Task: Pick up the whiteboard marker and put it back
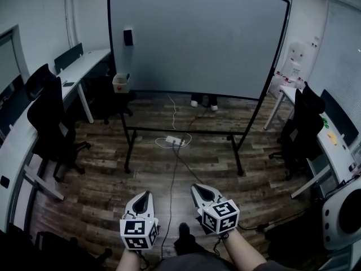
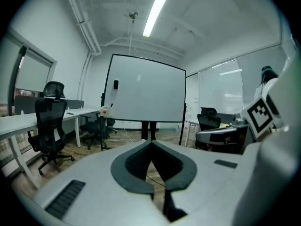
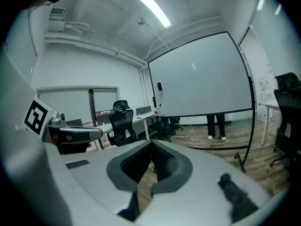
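Head view: we hold left gripper [image 1: 145, 195] and right gripper [image 1: 199, 188] jaws together, empty; the small box [image 1: 120, 83] beside the whiteboard [image 1: 197, 38], ahead-left, lies nearer the left.

the person holds both grippers low and close to the body, side by side but not touching. the left gripper [image 1: 145, 197] points straight ahead, its marker cube [image 1: 138, 234] nearest the wrist. its jaws are closed tip to tip on nothing. the right gripper [image 1: 198, 189] angles slightly inward toward the left one, jaws likewise pressed together and empty. bare forearms [image 1: 246, 254] show just behind the cubes.
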`<state>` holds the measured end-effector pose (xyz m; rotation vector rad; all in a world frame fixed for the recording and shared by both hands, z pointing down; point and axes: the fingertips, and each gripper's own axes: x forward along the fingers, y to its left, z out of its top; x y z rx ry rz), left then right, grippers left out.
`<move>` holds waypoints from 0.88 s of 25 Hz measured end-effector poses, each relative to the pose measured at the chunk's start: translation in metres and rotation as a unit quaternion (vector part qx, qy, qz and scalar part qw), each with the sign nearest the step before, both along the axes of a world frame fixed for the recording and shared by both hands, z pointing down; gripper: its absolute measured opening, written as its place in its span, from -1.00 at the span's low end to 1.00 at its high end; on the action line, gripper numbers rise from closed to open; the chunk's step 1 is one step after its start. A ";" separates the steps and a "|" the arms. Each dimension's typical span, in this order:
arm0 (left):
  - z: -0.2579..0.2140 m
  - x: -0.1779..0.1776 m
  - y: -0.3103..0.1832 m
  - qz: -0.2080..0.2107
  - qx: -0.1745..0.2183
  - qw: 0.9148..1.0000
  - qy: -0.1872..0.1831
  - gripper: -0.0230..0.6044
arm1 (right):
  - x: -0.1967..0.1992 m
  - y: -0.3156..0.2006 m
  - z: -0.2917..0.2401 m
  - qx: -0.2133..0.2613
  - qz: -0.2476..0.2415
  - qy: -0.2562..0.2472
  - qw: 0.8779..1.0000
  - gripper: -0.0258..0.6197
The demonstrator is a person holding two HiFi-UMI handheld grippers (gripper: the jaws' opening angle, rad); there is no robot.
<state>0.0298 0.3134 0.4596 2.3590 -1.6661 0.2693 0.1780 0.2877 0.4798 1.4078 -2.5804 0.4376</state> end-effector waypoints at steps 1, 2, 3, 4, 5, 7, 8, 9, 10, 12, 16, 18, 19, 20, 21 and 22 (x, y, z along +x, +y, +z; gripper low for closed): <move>0.004 -0.002 -0.002 -0.002 -0.006 1.000 0.000 -0.88 | -0.002 -0.002 0.003 -0.001 -0.003 0.006 1.000 -0.85; 0.007 -0.005 -0.005 -0.004 -0.011 1.000 0.000 -0.88 | -0.003 -0.004 0.006 -0.001 -0.004 0.011 1.000 -0.85; 0.010 -0.008 -0.008 -0.005 -0.014 1.000 0.000 -0.88 | -0.004 -0.007 0.008 0.000 -0.003 0.012 1.000 -0.85; 0.012 -0.010 -0.013 -0.006 -0.017 1.000 0.000 -0.88 | -0.005 -0.011 0.009 0.001 -0.002 0.010 1.000 -0.85; 0.014 -0.012 -0.018 -0.006 -0.018 1.000 0.000 -0.88 | -0.006 -0.016 0.011 0.000 -0.002 0.005 1.000 -0.85; 0.015 -0.015 -0.031 -0.007 -0.018 1.000 -0.001 -0.88 | -0.010 -0.027 0.014 -0.004 -0.008 -0.004 1.000 -0.85; 0.016 -0.015 -0.038 -0.008 -0.018 1.000 -0.001 -0.88 | -0.011 -0.034 0.015 -0.005 -0.011 -0.005 1.000 -0.85; 0.016 -0.016 -0.046 -0.009 -0.019 1.000 -0.001 -0.88 | -0.012 -0.042 0.017 -0.006 -0.014 -0.003 1.000 -0.85; 0.016 -0.016 -0.055 -0.011 -0.020 1.000 -0.001 -0.88 | -0.012 -0.052 0.018 -0.007 -0.016 0.000 1.000 -0.85; 0.013 -0.015 -0.073 -0.015 -0.020 1.000 0.001 -0.88 | -0.010 -0.074 0.016 -0.007 -0.020 0.000 1.000 -0.85; 0.012 -0.016 -0.111 -0.031 -0.022 0.999 -0.004 -0.88 | -0.006 -0.122 0.011 -0.009 -0.031 -0.017 0.999 -0.85; 0.013 -0.017 -0.130 -0.041 -0.026 0.999 -0.003 -0.88 | -0.006 -0.143 0.010 -0.013 -0.041 -0.022 0.999 -0.84; 0.013 -0.016 -0.139 -0.045 -0.029 0.999 -0.002 -0.88 | -0.005 -0.154 0.011 -0.015 -0.046 -0.023 0.999 -0.85; 0.014 -0.014 -0.148 -0.050 -0.031 0.998 -0.002 -0.88 | -0.003 -0.165 0.012 -0.016 -0.049 -0.024 0.998 -0.85; 0.015 -0.013 -0.157 -0.054 -0.034 0.998 -0.001 -0.88 | -0.001 -0.176 0.014 -0.018 -0.052 -0.026 0.998 -0.85; 0.016 -0.011 -0.165 -0.059 -0.036 0.998 0.000 -0.88 | 0.001 -0.188 0.016 -0.020 -0.054 -0.029 0.998 -0.85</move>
